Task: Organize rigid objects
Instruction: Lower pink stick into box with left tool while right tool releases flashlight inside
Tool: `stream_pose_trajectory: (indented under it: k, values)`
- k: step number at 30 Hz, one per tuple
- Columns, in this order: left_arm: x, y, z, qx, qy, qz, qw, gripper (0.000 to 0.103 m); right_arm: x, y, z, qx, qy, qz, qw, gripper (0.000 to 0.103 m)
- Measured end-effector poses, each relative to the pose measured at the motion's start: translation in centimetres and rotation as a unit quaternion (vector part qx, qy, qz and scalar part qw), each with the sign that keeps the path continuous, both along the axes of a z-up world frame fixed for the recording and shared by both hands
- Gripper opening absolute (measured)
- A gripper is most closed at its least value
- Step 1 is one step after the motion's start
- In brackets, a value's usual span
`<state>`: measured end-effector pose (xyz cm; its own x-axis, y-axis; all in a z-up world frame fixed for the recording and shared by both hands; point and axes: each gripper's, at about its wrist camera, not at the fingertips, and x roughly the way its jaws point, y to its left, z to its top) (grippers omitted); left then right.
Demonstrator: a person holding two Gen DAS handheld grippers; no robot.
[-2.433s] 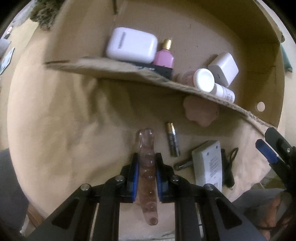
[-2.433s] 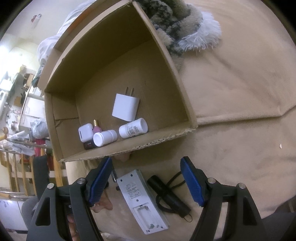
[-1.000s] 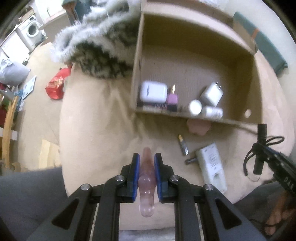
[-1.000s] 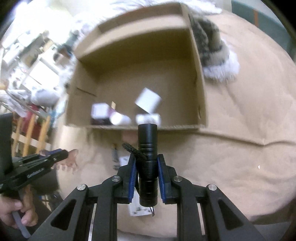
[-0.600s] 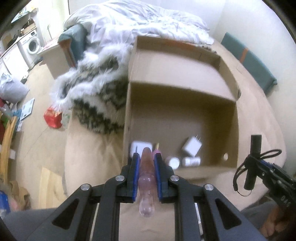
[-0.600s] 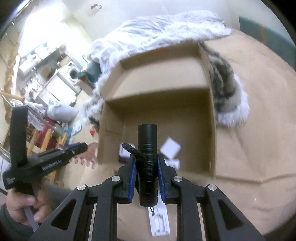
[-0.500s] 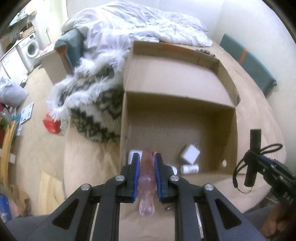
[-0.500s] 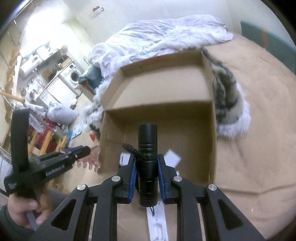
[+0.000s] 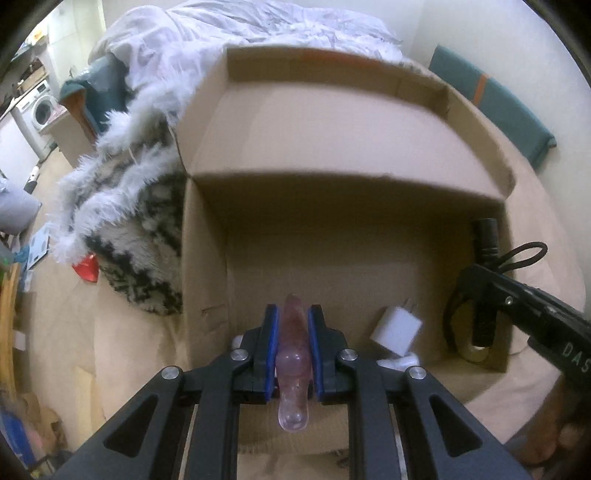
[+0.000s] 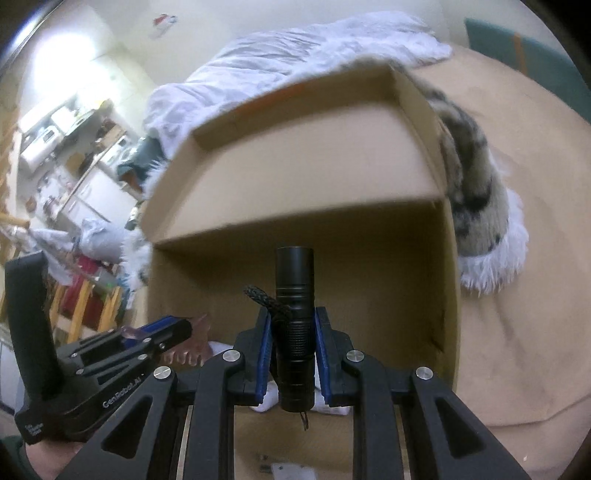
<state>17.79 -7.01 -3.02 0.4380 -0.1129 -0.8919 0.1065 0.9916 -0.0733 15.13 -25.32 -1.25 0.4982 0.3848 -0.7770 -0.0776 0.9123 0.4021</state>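
My left gripper (image 9: pixel 291 321) is shut on a pink translucent hair clip (image 9: pixel 292 354) and holds it over the near part of an open cardboard box (image 9: pixel 332 122). My right gripper (image 10: pixel 291 328) is shut on a black flashlight (image 10: pixel 295 295) with a wrist cord, held upright over the same box (image 10: pixel 295 140). The flashlight (image 9: pixel 485 280) and right gripper show at the right in the left wrist view. The left gripper (image 10: pixel 162 332) with the clip shows at the lower left in the right wrist view. A white charger (image 9: pixel 396 329) lies in the box.
A furry black-and-white blanket (image 9: pixel 122 206) lies left of the box, and shows at its right in the right wrist view (image 10: pixel 476 184). A white duvet (image 9: pixel 221 33) lies behind. A white device (image 10: pixel 291 470) lies on the tan cover in front of the box.
Both grippers have lifted their objects off the tan cover and come forward over the box. The box now fills both views. Both have stayed shut.
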Motion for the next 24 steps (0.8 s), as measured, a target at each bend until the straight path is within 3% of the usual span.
stream_pose_trajectory:
  k: [6, 17, 24]
  values:
    - [0.9, 0.0, -3.0, -0.011, 0.024, 0.009, 0.9996, 0.014, 1.0, 0.7, -2.4, -0.006, 0.034, 0.013, 0.999, 0.023]
    - [1.2, -0.7, -4.5, 0.001, 0.031, 0.004, 0.9995, 0.014, 2.6, 0.4, -5.9, -0.014, 0.096, -0.004, 0.995, 0.023]
    - [1.3, -1.5, -4.4, 0.011, 0.014, 0.001, 0.9998, 0.014, 3.4, 0.5, -6.6, -0.014, 0.106, -0.01, 0.994, 0.023]
